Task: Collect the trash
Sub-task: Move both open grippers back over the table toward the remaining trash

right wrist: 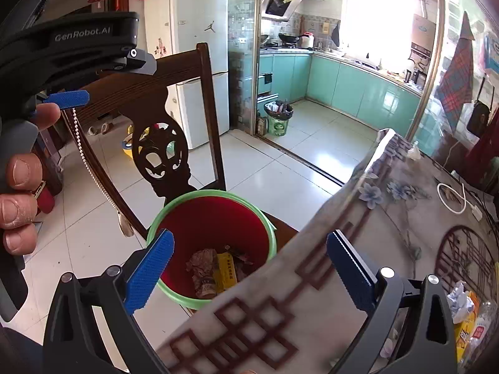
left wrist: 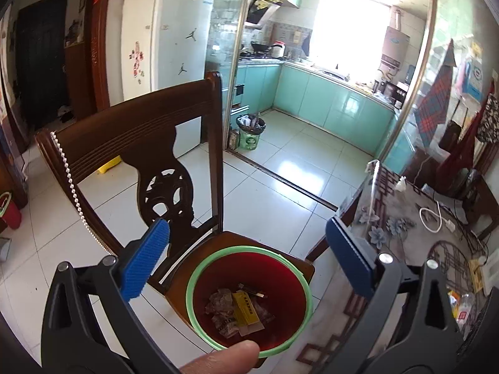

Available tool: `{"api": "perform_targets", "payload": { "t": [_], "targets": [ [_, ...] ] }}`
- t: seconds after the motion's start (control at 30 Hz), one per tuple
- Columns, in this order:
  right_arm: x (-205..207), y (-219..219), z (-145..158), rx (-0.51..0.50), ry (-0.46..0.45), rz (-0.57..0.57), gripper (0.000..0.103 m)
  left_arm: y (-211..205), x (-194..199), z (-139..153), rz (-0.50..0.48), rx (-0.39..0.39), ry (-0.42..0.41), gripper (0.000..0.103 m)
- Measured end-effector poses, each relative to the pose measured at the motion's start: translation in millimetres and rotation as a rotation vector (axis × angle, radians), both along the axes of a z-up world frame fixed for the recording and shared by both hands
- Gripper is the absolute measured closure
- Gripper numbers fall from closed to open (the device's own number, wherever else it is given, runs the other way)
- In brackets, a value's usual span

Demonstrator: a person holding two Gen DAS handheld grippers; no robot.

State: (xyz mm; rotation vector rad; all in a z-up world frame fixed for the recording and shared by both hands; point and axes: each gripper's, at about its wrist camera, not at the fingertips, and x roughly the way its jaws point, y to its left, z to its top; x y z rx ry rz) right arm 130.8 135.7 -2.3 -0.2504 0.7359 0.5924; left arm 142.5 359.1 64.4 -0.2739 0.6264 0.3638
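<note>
Red inside, green at the rim, the trash bin [left wrist: 307, 286] stands on the wooden chair [left wrist: 149, 131] seat beside the table [right wrist: 405, 218], holding a yellow box [left wrist: 246, 310] and what may be crumpled wrappers. The left gripper [left wrist: 249, 261] and right gripper [right wrist: 252, 271] both hang above it, fingers spread, empty.

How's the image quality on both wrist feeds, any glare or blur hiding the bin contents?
Left wrist: the kitchen window is blown out and glares on the floor tiles, but the trash in the red bin is sharp. Right wrist: same washed-out window; the near tablecloth edge is blurred and covers part of the bin. Fisheye bends the door frames in both.
</note>
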Motion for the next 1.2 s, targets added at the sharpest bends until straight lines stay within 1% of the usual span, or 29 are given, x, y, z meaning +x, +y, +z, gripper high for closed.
{"api": "perform_targets", "payload": {
  "t": [0.2,0.37,0.5,0.6,0.77,0.9,1.07,1.2],
  "targets": [
    [-14,-66,9,0.007,-0.015,-0.089,0.008,-56,2,-1,-0.124,0.045,0.011,0.005],
    [-25,-130,18,0.019,-0.015,-0.175,0.008,-101,6,-10,-0.215,0.048,0.032,0.005],
    [-35,-179,26,0.022,-0.032,-0.240,0.008,-141,7,-16,-0.282,0.079,0.044,0.004],
    [-45,-215,28,0.021,-0.039,-0.292,0.007,-171,8,-20,-0.341,0.083,0.053,0.004],
    [-61,-274,24,0.002,-0.039,-0.381,0.007,-221,1,-24,-0.443,0.114,0.056,0.004],
    [-68,-322,19,-0.014,-0.029,-0.454,0.007,-259,-5,-37,-0.540,0.112,0.089,0.004],
    [-73,-365,9,-0.016,-0.015,-0.530,0.007,-303,-14,-57,-0.642,0.140,0.136,0.004],
    [-74,-385,3,0.012,-0.006,-0.567,0.007,-338,-21,-73,-0.725,0.139,0.182,0.004]
  ]
}}
